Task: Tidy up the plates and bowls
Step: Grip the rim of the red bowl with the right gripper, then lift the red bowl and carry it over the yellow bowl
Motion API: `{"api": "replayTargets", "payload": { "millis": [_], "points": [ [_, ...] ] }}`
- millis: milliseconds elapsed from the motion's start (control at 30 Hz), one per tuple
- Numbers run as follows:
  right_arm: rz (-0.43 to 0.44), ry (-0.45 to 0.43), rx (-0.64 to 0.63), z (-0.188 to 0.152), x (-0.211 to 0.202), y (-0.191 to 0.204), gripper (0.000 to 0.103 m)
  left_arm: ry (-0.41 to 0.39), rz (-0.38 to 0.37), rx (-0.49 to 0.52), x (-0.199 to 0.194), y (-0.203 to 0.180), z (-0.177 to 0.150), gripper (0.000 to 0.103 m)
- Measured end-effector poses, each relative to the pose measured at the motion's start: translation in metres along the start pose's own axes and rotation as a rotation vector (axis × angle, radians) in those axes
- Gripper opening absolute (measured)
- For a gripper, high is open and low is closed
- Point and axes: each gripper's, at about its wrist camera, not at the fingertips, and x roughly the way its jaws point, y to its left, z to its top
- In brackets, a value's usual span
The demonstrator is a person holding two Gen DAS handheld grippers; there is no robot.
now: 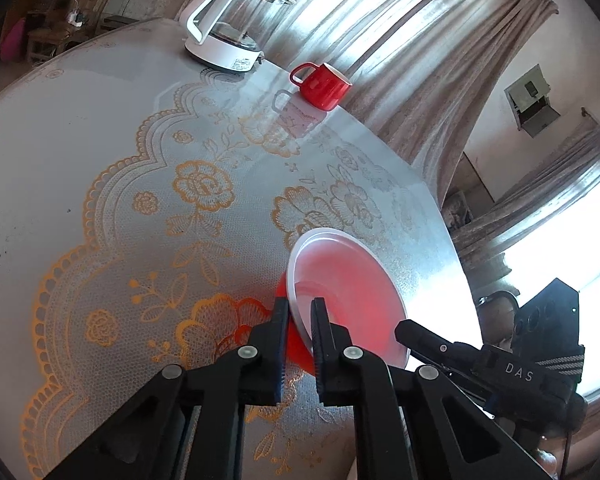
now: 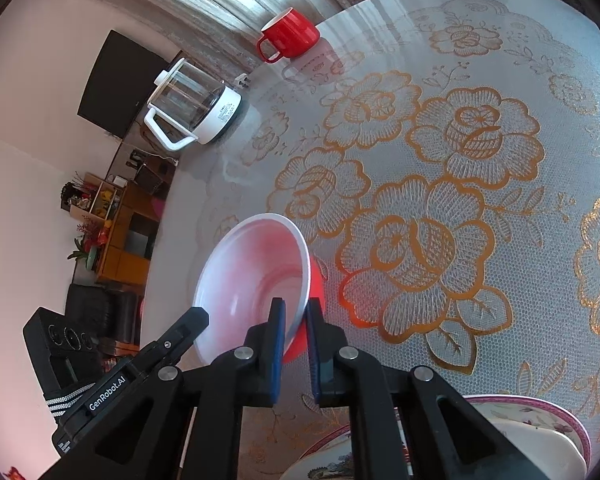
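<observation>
bowl (image 1: pixel 340 284), red outside and white inside, sits on the lace-covered bench (image 1: pixel 100 184), tipped on edge with its mouth toward the right gripper's side. left gripper (image 1: pixel 300 320) and right gripper (image 2: pixel 296 316) each pinch the rim, on opposite sides. patterned plates (image 2: pixel 540 436) lie just beside the right gripper, the nearer hand for stacking.

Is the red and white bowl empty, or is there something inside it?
Empty. The bowl shows only its bare white inside in both wrist views, with a reddish glow and no food or liquid.
</observation>
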Motion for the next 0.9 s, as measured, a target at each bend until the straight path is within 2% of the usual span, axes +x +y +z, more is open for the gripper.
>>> {"api": "replayTargets", "payload": {
  "millis": [567,900],
  "points": [
    [0.034,-0.036,-0.049,-0.023,-0.030,0.015,0.009,-0.066,0.010,0.064,-0.048,-0.019,-0.027,0.011],
    [0.069,-0.064,-0.101,-0.045,-0.057,0.026,0.009,-0.126,0.046,0.151,-0.074,-0.036,-0.047,0.011]
  ]
}}
